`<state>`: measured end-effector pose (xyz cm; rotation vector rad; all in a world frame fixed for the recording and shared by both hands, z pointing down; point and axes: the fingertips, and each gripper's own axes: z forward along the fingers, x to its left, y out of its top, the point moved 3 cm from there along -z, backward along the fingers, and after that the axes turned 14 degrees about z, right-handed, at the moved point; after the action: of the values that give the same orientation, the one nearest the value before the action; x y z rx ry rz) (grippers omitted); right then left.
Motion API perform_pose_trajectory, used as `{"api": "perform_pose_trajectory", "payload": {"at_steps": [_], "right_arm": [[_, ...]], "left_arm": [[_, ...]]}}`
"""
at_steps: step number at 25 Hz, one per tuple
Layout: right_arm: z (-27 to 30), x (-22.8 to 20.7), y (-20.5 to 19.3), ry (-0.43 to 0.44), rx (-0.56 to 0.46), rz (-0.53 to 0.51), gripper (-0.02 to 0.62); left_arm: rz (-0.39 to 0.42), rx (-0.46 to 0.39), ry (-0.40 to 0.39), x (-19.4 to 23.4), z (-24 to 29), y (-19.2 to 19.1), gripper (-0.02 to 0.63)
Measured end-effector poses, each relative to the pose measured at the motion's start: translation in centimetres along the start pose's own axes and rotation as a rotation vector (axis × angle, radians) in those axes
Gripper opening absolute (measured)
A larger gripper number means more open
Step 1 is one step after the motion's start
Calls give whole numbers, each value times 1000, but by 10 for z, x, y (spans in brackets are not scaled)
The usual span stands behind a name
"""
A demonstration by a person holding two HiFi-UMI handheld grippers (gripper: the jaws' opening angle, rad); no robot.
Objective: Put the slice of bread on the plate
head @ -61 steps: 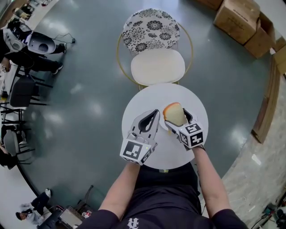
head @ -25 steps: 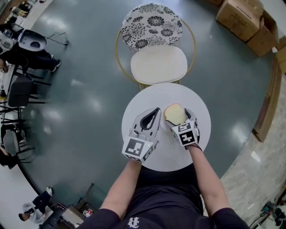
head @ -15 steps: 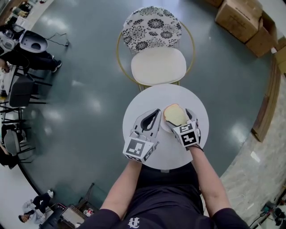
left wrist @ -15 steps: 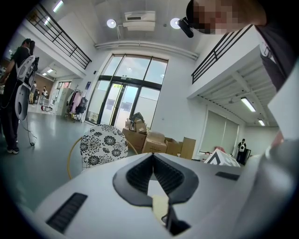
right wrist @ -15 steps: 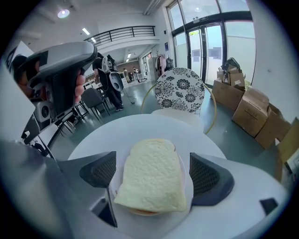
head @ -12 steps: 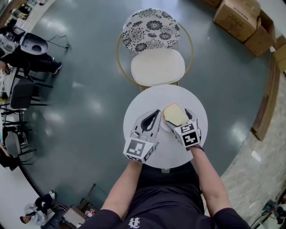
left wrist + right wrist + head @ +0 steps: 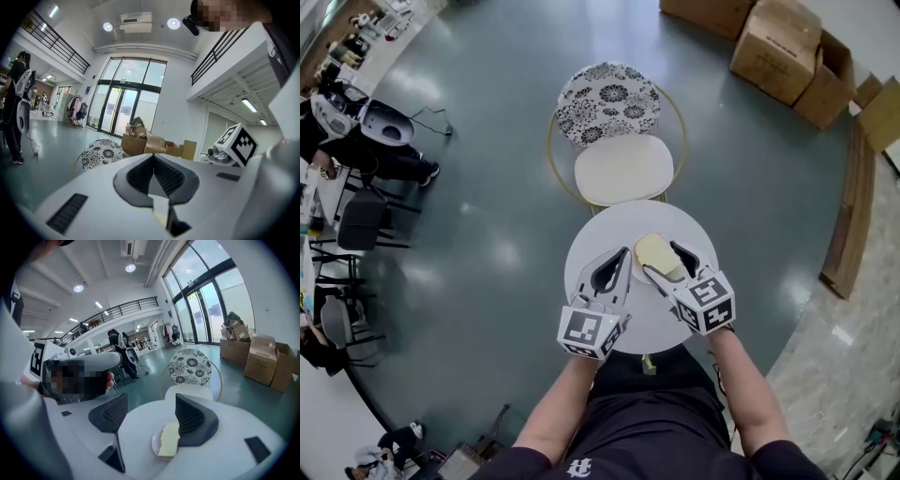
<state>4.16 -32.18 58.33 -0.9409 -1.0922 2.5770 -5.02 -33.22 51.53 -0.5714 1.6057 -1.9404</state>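
The slice of bread (image 7: 654, 253) lies flat at the middle of the round white table (image 7: 600, 234), which has a chair (image 7: 623, 169) at its far side. The right gripper (image 7: 661, 259) hovers above the bread, its jaws apart and closing on nothing. Just left, the left gripper (image 7: 623, 255) is closed and empty. Under the bread sits the plate (image 7: 154, 443).

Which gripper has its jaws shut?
The left gripper: its jaws meet at the tips. On the right gripper they stand apart, closing with nothing between them, above the bread on the plate.
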Motion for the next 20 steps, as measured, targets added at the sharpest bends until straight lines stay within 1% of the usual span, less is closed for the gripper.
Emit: {"api": "perform_pose_trajectory", "payload": {"at_steps": [3, 6, 7, 9, 13, 20], "right_arm": [[-28, 24, 28, 33, -67, -19, 270], [-56, 45, 51, 55, -130, -45, 178], [-65, 51, 58, 59, -152, -53, 137], [-81, 62, 69, 66, -191, -61, 90], [-105, 79, 87, 88, -251, -69, 69], [-134, 99, 109, 126, -324, -67, 31]], "left_arm": [[5, -15, -6, -8, -9, 27, 9], [13, -20, 0, -17, -16, 48, 9], [15, -24, 2, -20, -19, 55, 9], [19, -36, 7, -25, -24, 68, 9], [24, -55, 12, -32, -32, 89, 9], [53, -92, -9, -50, -49, 128, 9]]}}
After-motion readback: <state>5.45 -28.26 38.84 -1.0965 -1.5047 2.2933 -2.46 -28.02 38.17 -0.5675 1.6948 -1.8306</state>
